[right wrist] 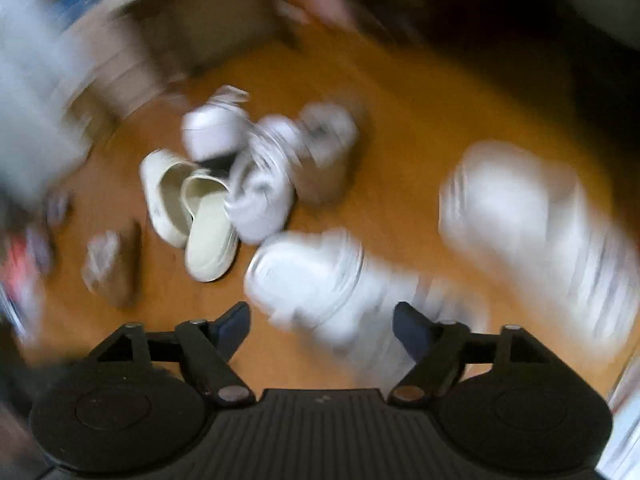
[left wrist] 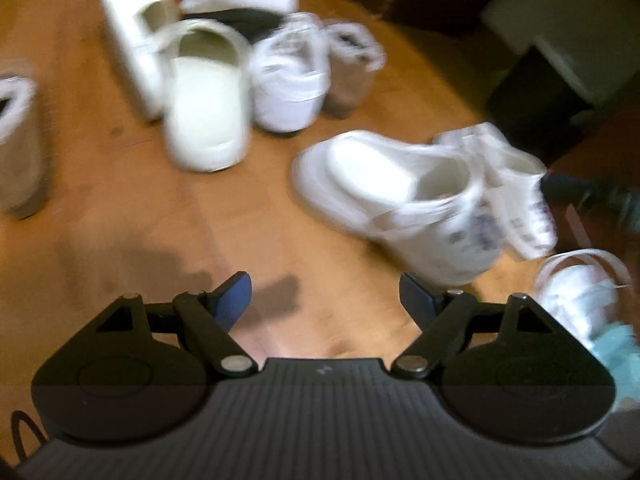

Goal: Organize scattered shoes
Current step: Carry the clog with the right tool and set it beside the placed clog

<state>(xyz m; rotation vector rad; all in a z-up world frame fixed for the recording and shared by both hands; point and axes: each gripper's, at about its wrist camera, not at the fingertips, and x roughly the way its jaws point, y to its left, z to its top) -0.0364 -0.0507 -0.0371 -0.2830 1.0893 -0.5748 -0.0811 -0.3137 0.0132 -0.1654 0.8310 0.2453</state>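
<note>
L gripper [left wrist: 325, 296] w/ jaws apart over bare wood floor [left wrist: 120, 184], white sneaker [left wrist: 400, 196] just beyond it; R gripper [right wrist: 322, 326] jaws wide, nothing held, blurred white shoe [right wrist: 316, 276] below.

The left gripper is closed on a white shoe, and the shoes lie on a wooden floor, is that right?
Not quite. In the left wrist view the left gripper is open and holds nothing; only bare wooden floor lies between its fingers. The white shoes do lie on that floor.
</note>
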